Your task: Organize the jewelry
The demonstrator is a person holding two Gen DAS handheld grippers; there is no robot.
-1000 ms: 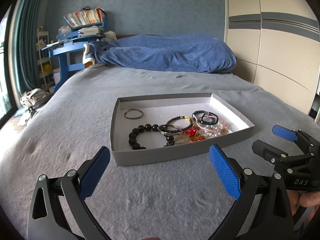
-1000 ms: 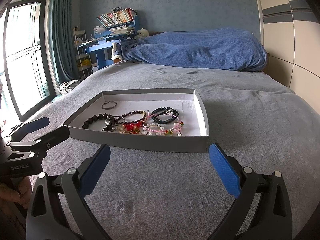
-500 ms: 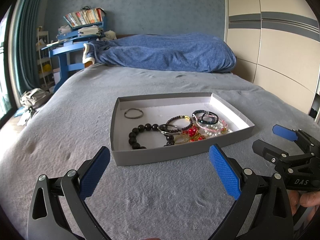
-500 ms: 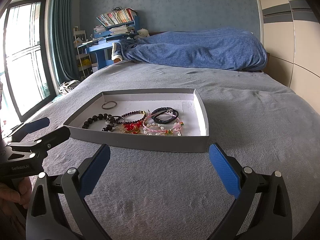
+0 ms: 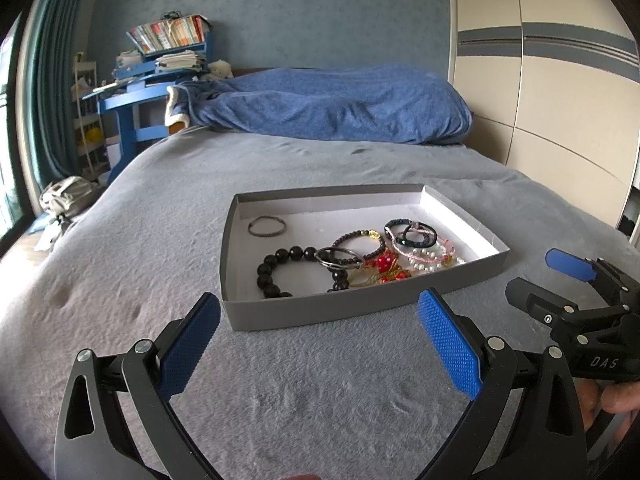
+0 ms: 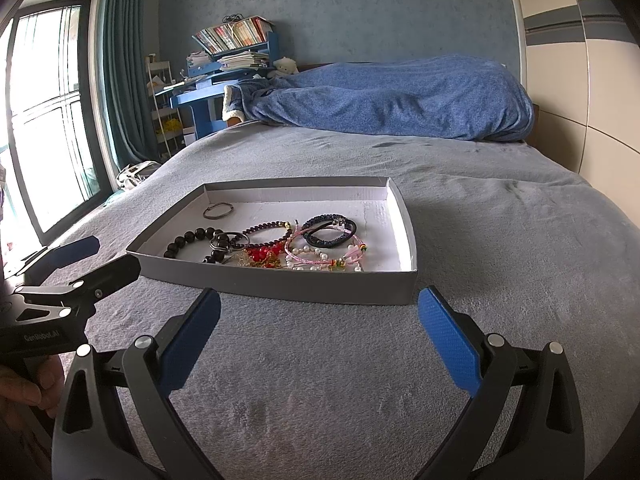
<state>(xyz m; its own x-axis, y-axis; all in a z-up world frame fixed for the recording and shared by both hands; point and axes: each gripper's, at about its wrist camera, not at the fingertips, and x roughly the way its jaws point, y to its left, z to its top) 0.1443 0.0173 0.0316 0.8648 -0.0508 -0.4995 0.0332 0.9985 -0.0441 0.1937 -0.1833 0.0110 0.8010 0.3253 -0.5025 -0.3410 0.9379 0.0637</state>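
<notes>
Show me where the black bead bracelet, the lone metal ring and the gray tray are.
black bead bracelet [image 5: 280, 258]: left wrist view, on a bead of its upper arc.
lone metal ring [image 5: 267, 226]: left wrist view, on its near band.
gray tray [image 6: 280, 282]: right wrist view, on its front wall.

**Bedroom surroundings beyond the work area**

A wide bed covered in a grey plush blanket [image 5: 168, 208] fills the foreground. At its far end lies a rumpled blue fleece duvet [image 5: 332, 108], with a cream fleecy lining showing at its left edge. Left of the bed stands a blue wooden desk [image 5: 128, 100] stacked with papers and topped by a shelf of slanted books [image 6: 234, 36] (titles too small to read). A small white plush toy [image 6: 285, 65] sits beside the papers. Teal curtains [image 6: 122, 76] hang next to a bright window with dark frames [image 6: 48, 104]. A pale grey bag [image 5: 66, 194] lies on the floor. Cream wardrobe panels with grey stripes [image 5: 556, 92] line the right wall.
</notes>
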